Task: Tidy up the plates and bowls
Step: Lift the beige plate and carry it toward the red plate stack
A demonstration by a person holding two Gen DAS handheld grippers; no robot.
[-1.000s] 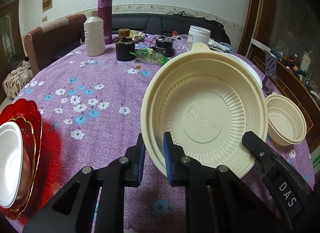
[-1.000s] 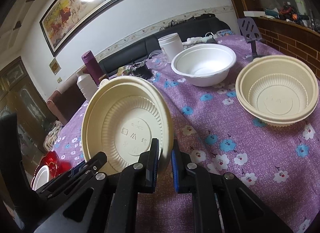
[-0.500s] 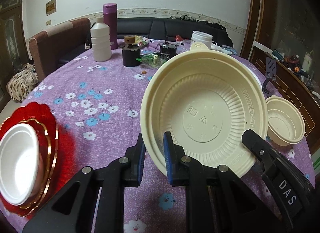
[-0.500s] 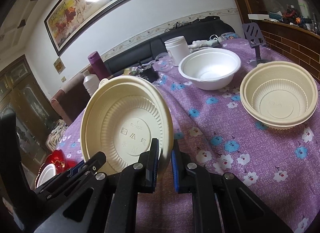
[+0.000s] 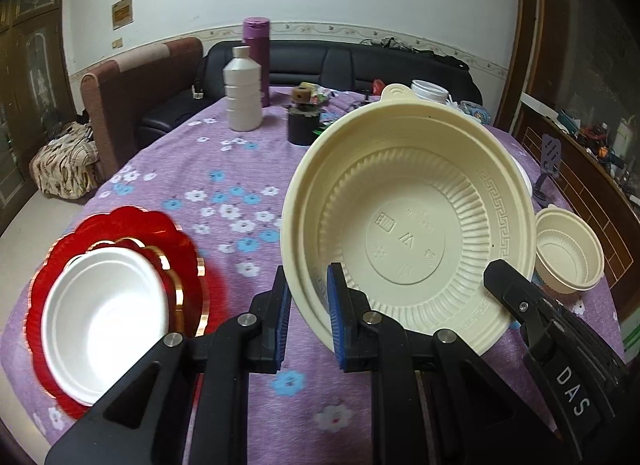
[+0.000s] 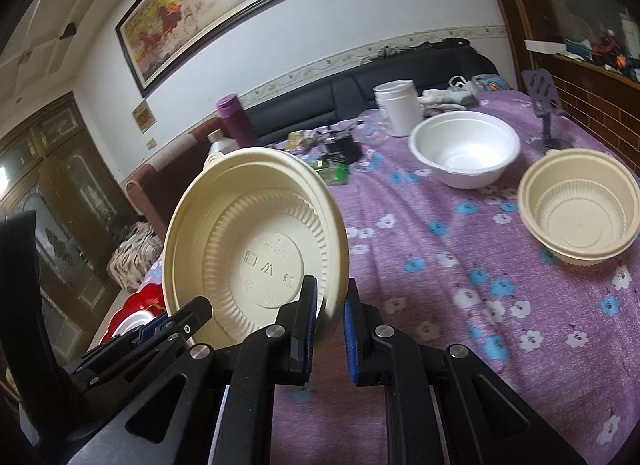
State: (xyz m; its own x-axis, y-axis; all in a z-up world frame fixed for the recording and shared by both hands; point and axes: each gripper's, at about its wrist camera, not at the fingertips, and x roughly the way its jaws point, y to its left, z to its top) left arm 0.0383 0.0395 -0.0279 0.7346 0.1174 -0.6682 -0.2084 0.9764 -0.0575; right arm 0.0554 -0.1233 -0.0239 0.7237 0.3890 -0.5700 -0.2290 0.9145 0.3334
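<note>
Left wrist view: both grippers, left gripper (image 5: 306, 315) and right gripper (image 6: 328, 325), pinch opposite rim edges of one cream bowl (image 5: 408, 233), tilted above the purple tablecloth (image 5: 224, 169). Farther off sit a white bowl (image 5: 104, 319) in red plates (image 5: 192, 265), and another cream bowl (image 6: 580, 213).

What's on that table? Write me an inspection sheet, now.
Surface: purple floral tablecloth.
Job's things: held cream bowl tilted, off the table; second cream bowl and large white bowl on cloth; small white bowl on stacked red plates.
Clutter: white bottle, purple flask, white jar, phone stand.
Claws: left claw and right claw both shut on its rim.
Cables: apparent wires atop black sofa.
Surroundings: framed painting, brown armchair.
</note>
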